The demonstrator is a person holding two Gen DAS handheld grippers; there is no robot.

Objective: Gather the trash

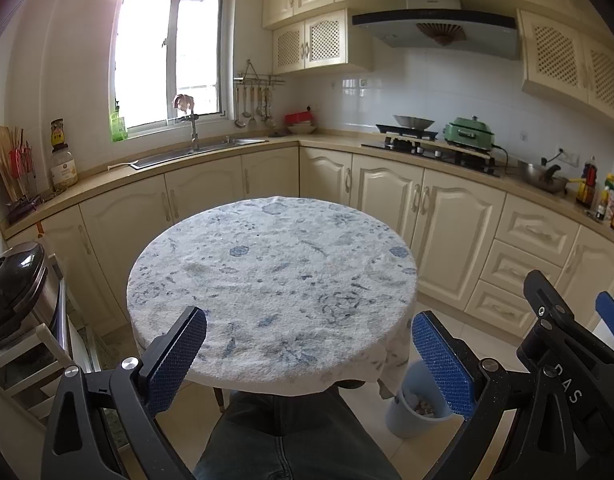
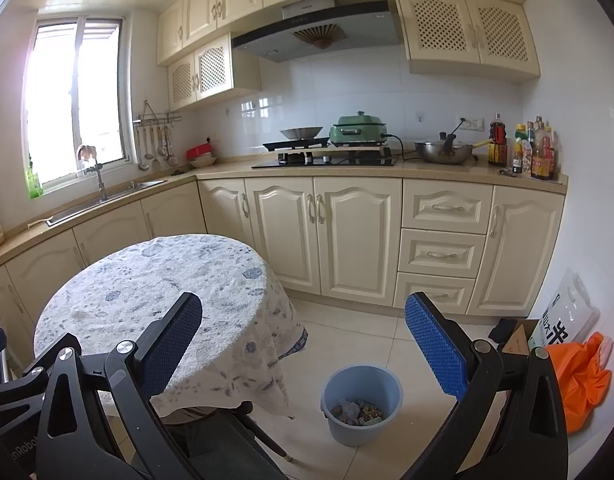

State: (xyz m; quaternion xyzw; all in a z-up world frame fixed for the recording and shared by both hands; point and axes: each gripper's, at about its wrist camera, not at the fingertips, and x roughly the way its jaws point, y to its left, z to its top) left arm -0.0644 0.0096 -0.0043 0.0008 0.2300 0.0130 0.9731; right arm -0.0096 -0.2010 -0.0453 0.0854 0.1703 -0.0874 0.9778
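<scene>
The left hand-held gripper (image 1: 309, 356) hangs over the near edge of a round bench (image 1: 267, 280) with its jaws spread wide and nothing between the blue pads (image 1: 175, 360). The bench wears a pale cloth with a blue floral print. Below it, a person's leg in dark jeans (image 1: 291, 436) shows at the bottom of the left wrist view.

The right hand-held gripper (image 2: 303, 352) is also wide apart and holds nothing — it hangs to the right of the bench, above the tiled floor (image 2: 347, 340). In the left wrist view it appears at the right edge as a black frame.

The trash (image 2: 357, 411) lies in a blue bin (image 2: 361, 384) on the floor, just beside the hanging cloth at the bench's right side: crumpled scraps and wrappers at the bottom, too small to tell apart. In the left wrist view the bin is partly hidden behind the right pad.

Against the right wall sits an orange bag (image 2: 583, 384) next to a cardboard box (image 2: 517, 338) and a white printed sack (image 2: 567, 312). Behind runs a cream kitchen — sink (image 1: 199, 152) under the window, hob (image 2: 327, 158) with a green cooker (image 2: 357, 128), bottles (image 2: 535, 148) at the far right.
</scene>
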